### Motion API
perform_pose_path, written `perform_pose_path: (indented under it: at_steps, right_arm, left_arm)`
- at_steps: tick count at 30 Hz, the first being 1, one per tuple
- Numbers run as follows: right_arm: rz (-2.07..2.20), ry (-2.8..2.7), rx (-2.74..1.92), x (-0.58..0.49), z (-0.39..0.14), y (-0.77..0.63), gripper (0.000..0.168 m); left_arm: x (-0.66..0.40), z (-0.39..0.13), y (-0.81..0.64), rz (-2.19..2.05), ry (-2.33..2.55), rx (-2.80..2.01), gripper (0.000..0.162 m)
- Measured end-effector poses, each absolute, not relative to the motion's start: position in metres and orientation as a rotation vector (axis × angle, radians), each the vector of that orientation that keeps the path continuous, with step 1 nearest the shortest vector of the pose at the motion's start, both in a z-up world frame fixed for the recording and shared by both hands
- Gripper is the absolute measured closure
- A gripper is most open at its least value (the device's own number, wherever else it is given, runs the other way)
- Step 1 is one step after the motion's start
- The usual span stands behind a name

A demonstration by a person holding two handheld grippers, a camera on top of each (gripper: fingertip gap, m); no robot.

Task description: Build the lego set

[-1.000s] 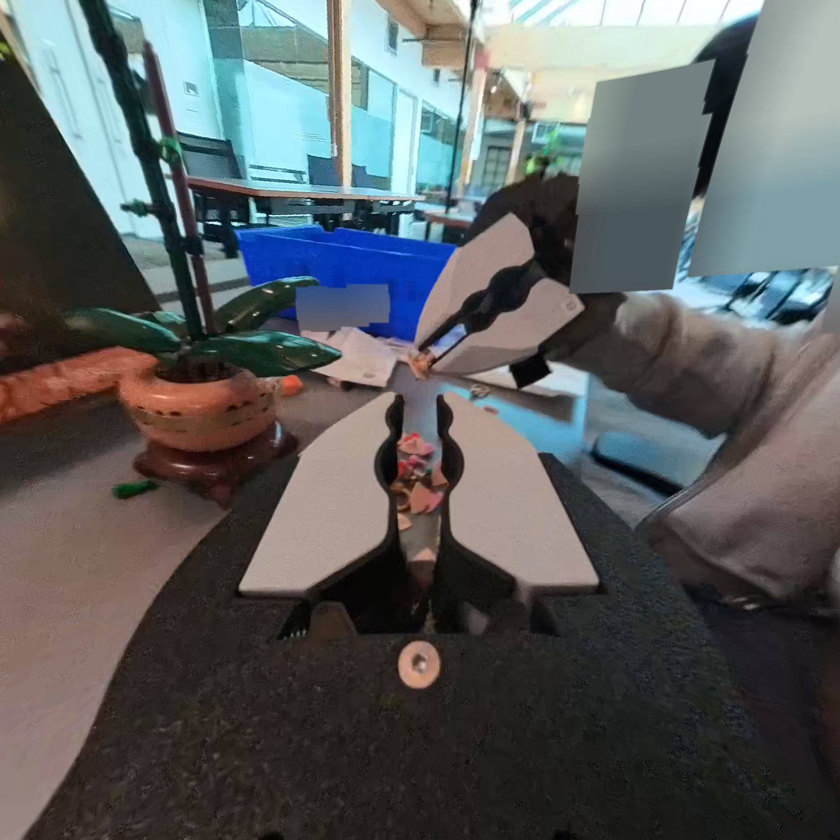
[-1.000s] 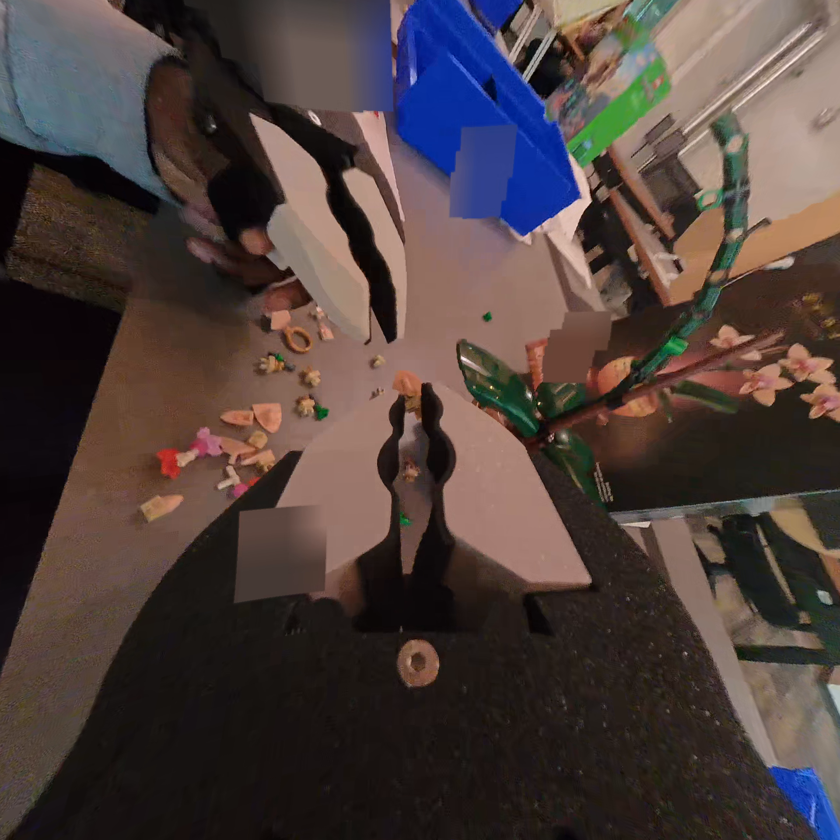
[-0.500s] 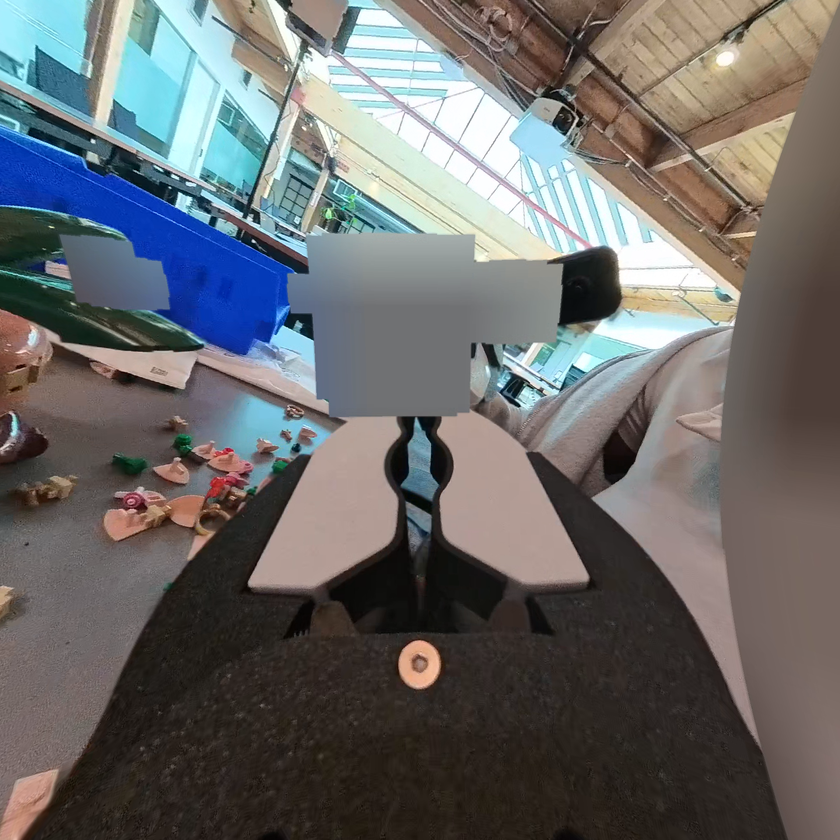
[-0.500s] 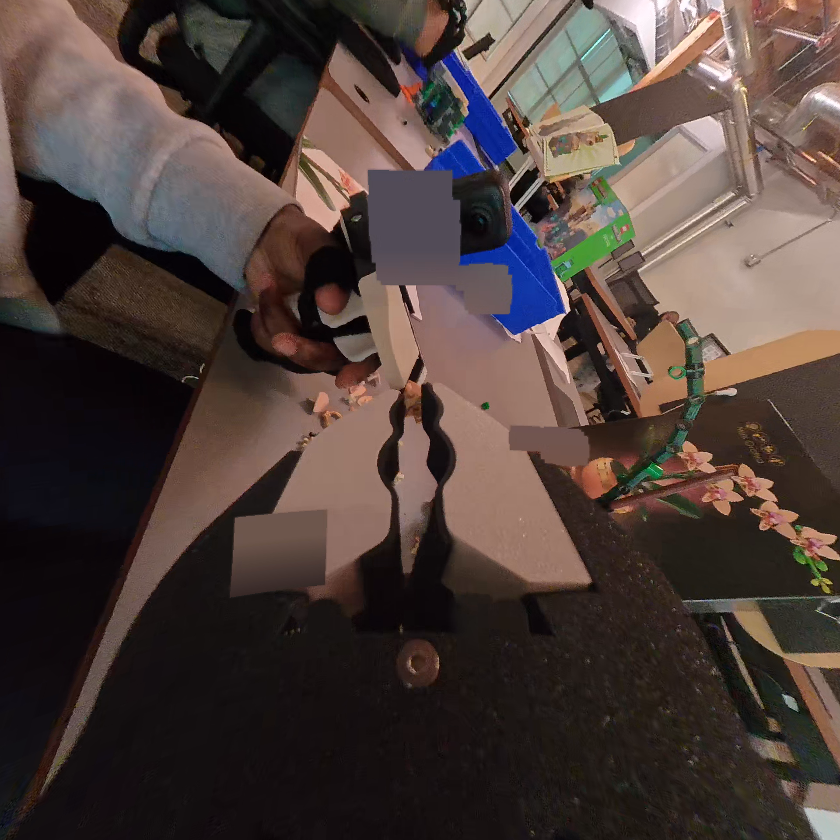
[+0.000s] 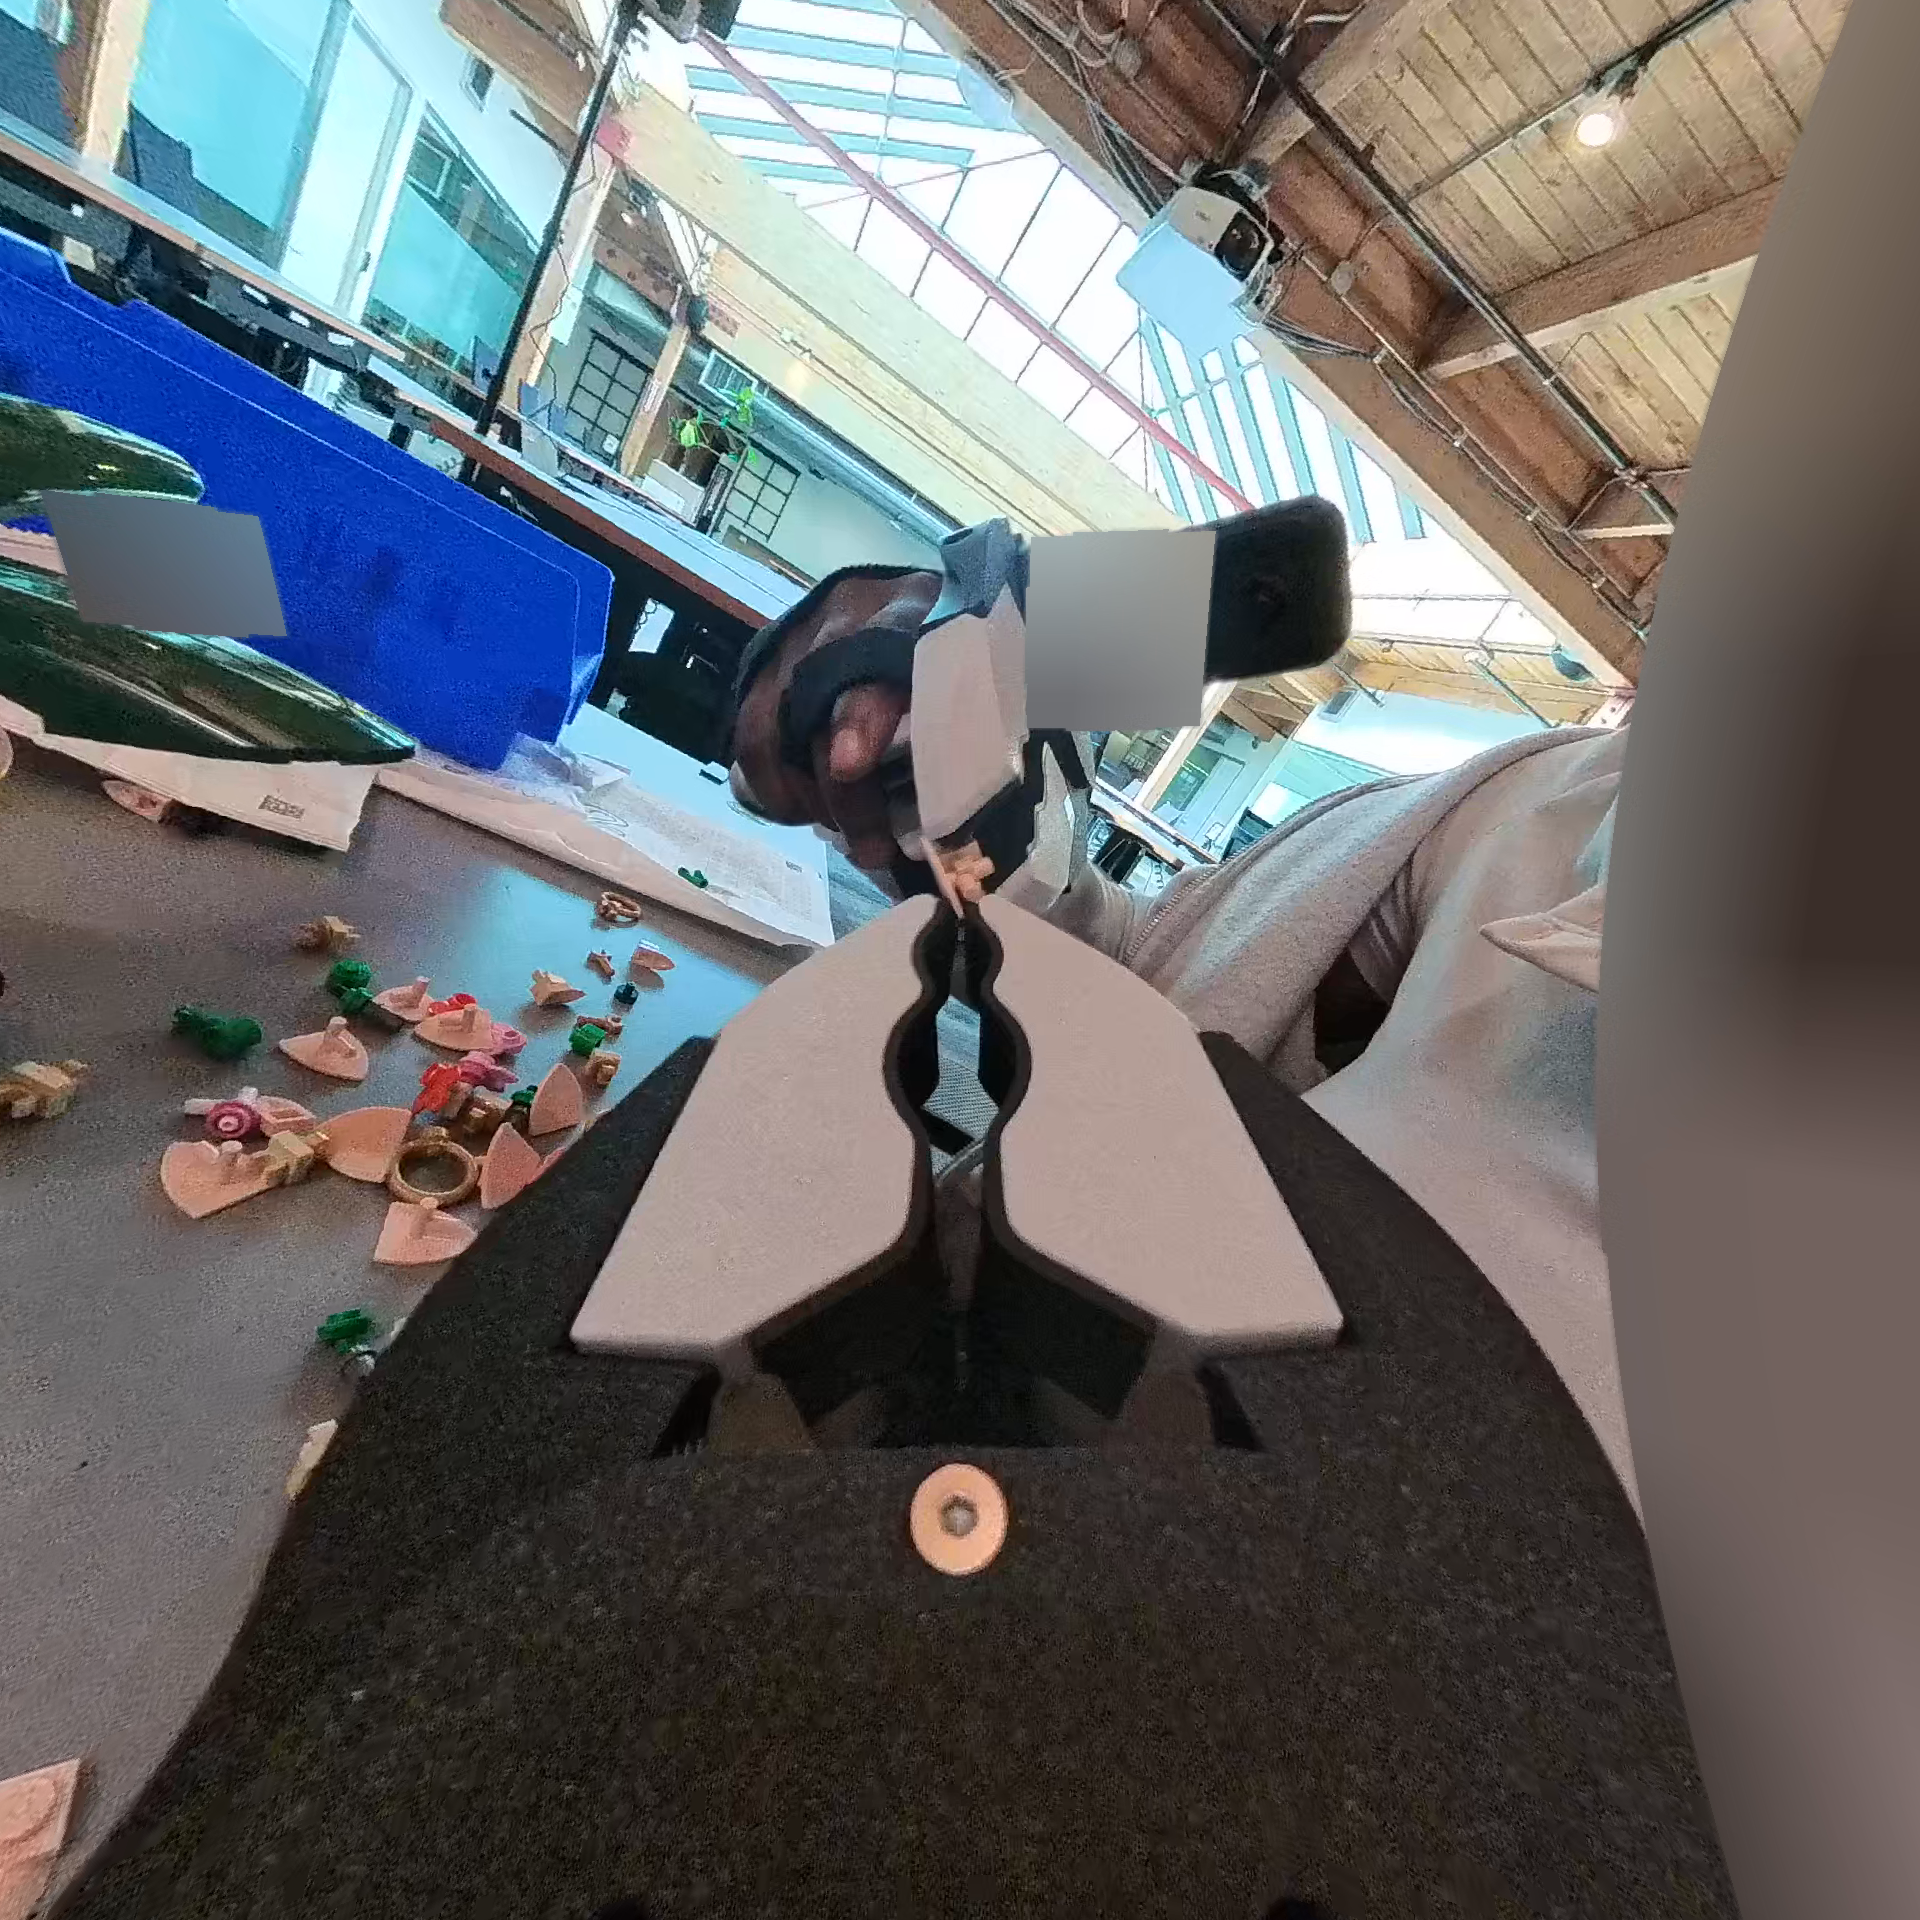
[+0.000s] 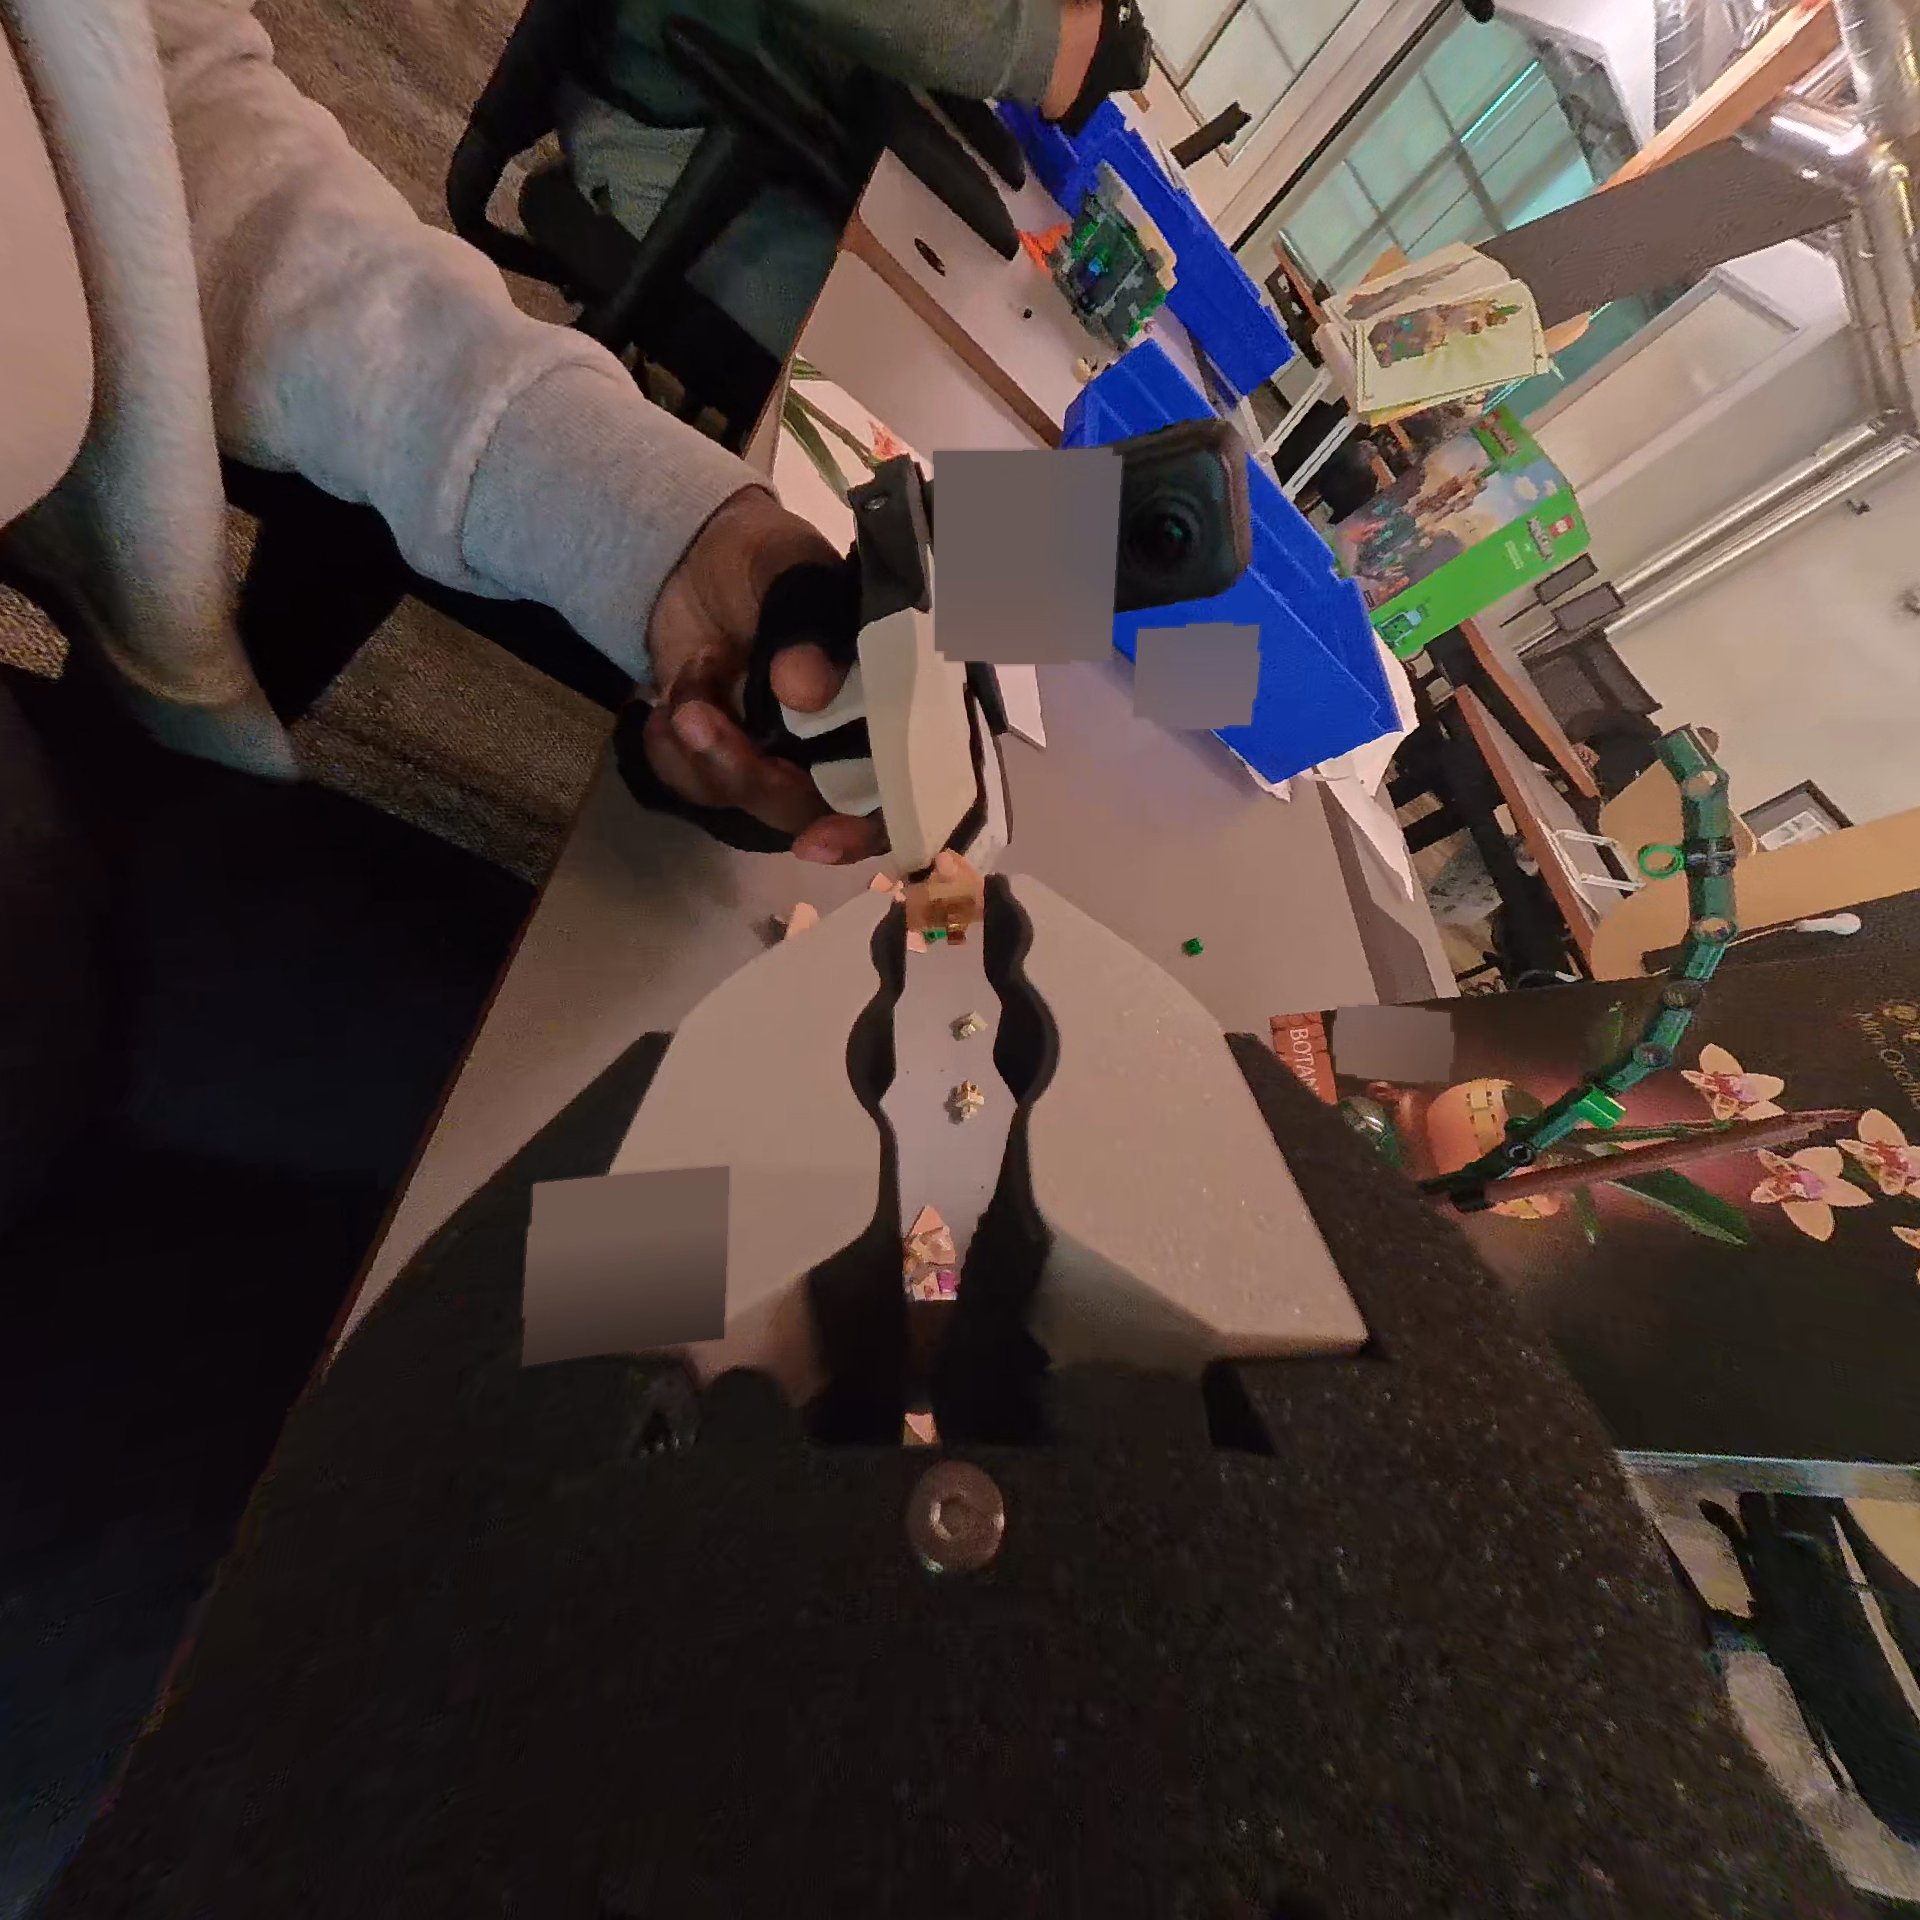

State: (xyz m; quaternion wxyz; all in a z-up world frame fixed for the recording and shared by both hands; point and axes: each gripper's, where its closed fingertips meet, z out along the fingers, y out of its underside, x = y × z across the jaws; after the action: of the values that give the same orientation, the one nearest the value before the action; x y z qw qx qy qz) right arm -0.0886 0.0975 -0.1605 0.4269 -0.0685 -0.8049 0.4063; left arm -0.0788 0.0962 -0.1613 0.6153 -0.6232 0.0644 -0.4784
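Since both tips meet up off the table (image 5: 156,1351), this reads as a mid-air mate. The small tan piece (image 6: 940,906) sits at 12 o'clock in R view, pinched at the tips of the R gripper (image 6: 943,896); fingers are close together on it.

L gripper (image 5: 961,916) comes at it head-on, tip touching or just beside the piece. L fingers are nearly together at the tips w/ something thin there; can't tell if they're clamped on it.

Holding it up prob. gives both cams a clean look and keeps it clear of the loose parts (image 5: 416,1101) at 9 in L view.

Pose:
- L hand (image 6: 727,717) wraps the handle at 11 in R view, gripper aimed at your R tips.
- R hand (image 5: 821,707) is at 12 in L view, mirrored.
- L view catches ceiling, so L prob. tilts up.

Plant (image 5: 156,717) at 9–10 and bin (image 5: 395,582) at 10 in L view, box (image 6: 1714,1195) at 3 in R view: all well apart.
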Motion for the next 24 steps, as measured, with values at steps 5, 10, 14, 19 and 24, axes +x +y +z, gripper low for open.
perform_pose_path:
  at_steps: [5,10,14,19,24]
  right_arm:
    - [1.241,-1.917,-0.305,-0.09,-0.148,0.094,0.161]
    - [1.535,-1.581,-0.549,-0.1,-0.14,0.099,0.163]
    - [1.494,-1.318,-0.744,-0.112,-0.144,0.11,0.163]
    - [1.422,-1.116,-0.908,-0.116,-0.152,0.115,0.164]
    - [1.115,-1.332,-0.866,-0.121,-0.169,0.119,0.164]
  left_arm:
    - [-0.083,-0.147,0.093,-1.151,0.114,-1.327,0.162]
    - [-0.097,-0.14,0.1,-1.15,-0.037,-1.204,0.162]
    - [-0.111,-0.144,0.112,-1.05,-0.208,-1.175,0.162]
    - [-0.117,-0.148,0.115,-0.565,-0.185,-1.252,0.162]
    - [-0.121,-0.154,0.115,0.075,0.094,-1.451,0.162]
